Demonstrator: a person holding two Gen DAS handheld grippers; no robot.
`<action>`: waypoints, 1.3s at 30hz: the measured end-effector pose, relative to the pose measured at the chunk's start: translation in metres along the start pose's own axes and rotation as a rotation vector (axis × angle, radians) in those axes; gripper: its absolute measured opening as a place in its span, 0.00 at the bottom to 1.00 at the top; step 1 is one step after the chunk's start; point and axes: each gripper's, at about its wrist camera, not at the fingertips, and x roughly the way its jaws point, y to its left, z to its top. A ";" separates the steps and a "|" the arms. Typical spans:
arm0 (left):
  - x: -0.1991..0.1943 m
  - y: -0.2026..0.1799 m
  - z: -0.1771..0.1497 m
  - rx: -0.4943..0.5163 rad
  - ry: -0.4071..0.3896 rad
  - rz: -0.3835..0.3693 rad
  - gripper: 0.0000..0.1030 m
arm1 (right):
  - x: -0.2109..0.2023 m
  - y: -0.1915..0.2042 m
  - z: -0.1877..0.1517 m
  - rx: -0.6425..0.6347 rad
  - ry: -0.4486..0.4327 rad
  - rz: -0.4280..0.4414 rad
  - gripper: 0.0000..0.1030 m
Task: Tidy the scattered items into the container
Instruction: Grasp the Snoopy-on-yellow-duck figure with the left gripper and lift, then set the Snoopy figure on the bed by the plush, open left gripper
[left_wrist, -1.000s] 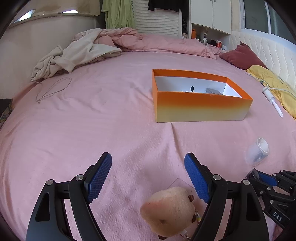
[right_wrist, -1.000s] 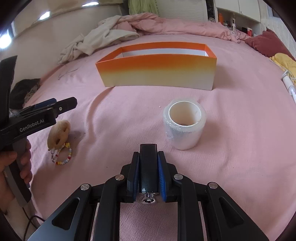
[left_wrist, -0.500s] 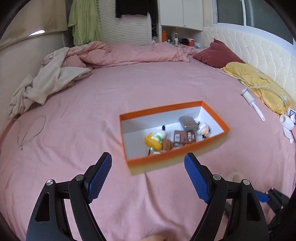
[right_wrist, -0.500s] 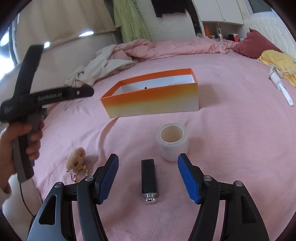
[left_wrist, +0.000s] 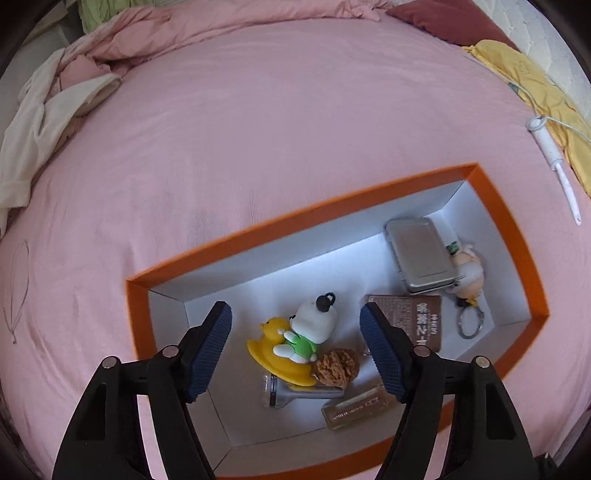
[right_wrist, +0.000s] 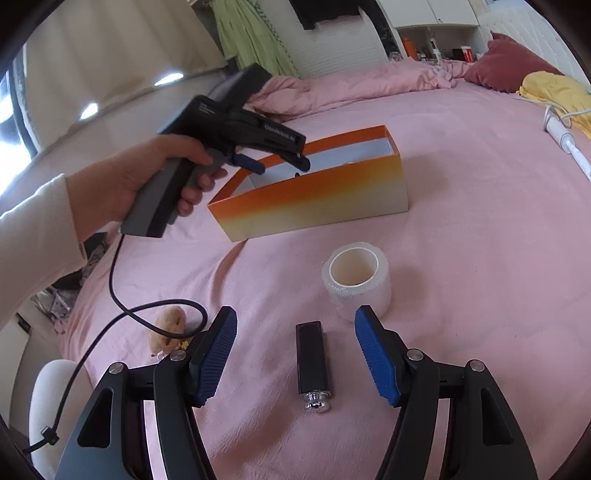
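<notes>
Right gripper (right_wrist: 295, 354) wide, empty, hovers over black bar (right_wrist: 312, 363) lying on bed (right_wrist: 461, 258) beside tape roll (right_wrist: 356, 277). Bar looks rigid, light, smooth, maybe slippery: pinch its long sides mid-length. Left gripper (left_wrist: 295, 343) wide, empty, above box (left_wrist: 509, 229).

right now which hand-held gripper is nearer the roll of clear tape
Right. The right hand-held gripper sits open just short of the tape roll, straddling the black stick. The left hand-held gripper hovers over the orange box, farther away.
</notes>
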 end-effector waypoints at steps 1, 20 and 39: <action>0.009 -0.001 -0.001 0.001 0.021 0.019 0.69 | 0.000 -0.002 0.001 0.012 -0.004 0.005 0.64; -0.108 0.027 -0.049 -0.071 -0.311 -0.131 0.47 | -0.007 -0.015 0.001 0.053 -0.020 -0.026 0.64; -0.093 -0.001 -0.213 -0.105 -0.285 -0.047 0.47 | -0.009 0.000 -0.016 -0.071 0.007 -0.144 0.65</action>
